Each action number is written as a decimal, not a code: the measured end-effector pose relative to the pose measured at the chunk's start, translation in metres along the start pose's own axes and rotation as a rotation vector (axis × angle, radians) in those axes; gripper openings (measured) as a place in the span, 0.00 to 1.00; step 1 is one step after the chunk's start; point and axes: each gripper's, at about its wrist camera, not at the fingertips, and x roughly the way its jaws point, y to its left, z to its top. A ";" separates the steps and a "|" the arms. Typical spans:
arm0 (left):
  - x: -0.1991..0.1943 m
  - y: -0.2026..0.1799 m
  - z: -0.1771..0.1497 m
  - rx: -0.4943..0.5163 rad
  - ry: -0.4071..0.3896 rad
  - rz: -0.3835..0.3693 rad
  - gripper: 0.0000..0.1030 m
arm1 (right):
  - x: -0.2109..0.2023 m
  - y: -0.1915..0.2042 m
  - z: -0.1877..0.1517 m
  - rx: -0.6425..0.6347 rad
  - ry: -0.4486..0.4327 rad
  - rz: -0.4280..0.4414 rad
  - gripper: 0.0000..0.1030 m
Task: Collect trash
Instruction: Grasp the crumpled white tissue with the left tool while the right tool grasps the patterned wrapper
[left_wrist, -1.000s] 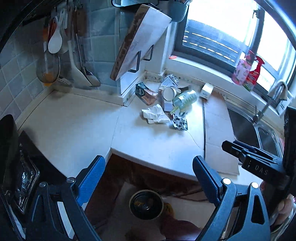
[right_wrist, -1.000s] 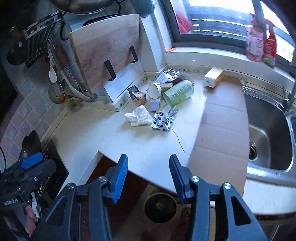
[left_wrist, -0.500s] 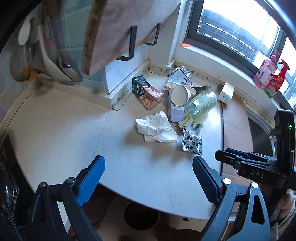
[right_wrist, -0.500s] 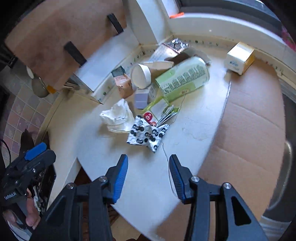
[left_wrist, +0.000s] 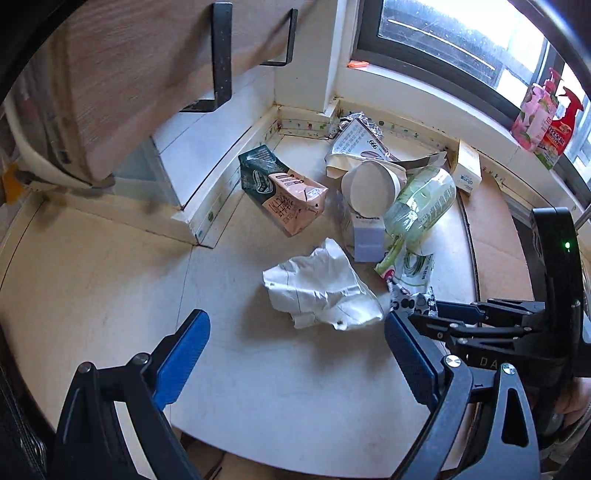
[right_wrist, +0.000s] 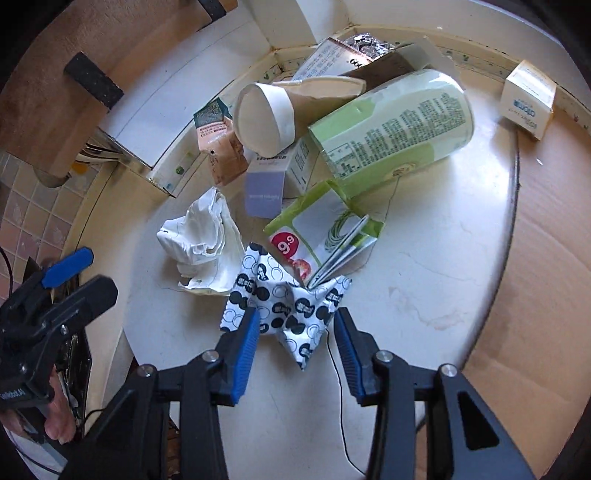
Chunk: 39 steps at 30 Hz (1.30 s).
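A pile of trash lies in the counter's corner: a green bottle (right_wrist: 395, 133), a paper cup (right_wrist: 264, 118), a pink carton (left_wrist: 284, 199), a lilac box (right_wrist: 266, 192) and a green packet (right_wrist: 317, 236). A black-and-white spotted wrapper (right_wrist: 288, 310) sits between the fingers of my right gripper (right_wrist: 295, 325), whose jaws are closing; the pads do not visibly press on it. My left gripper (left_wrist: 295, 332) stands wide open just short of a crumpled white paper (left_wrist: 321, 291), holding nothing.
A wooden cutting board (left_wrist: 129, 74) on a rack hangs over the back left. A cardboard sheet (right_wrist: 546, 258) covers the counter to the right. A small white box (right_wrist: 528, 99) sits by the back wall. A thin black cord (right_wrist: 340, 387) runs under my right gripper.
Both grippers have dropped and moved forward from the counter's edge to the trash pile. The right jaws have narrowed a little, now on either side of the spotted wrapper.
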 end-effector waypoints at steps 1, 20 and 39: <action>0.003 0.000 0.003 0.008 0.003 -0.003 0.92 | 0.001 0.001 0.000 0.001 0.002 0.007 0.38; 0.100 0.007 0.046 0.117 0.158 -0.158 0.92 | 0.000 -0.006 0.000 0.022 0.003 0.042 0.26; 0.073 0.009 0.014 0.032 0.090 -0.125 0.56 | 0.000 0.001 -0.002 0.019 0.003 0.026 0.23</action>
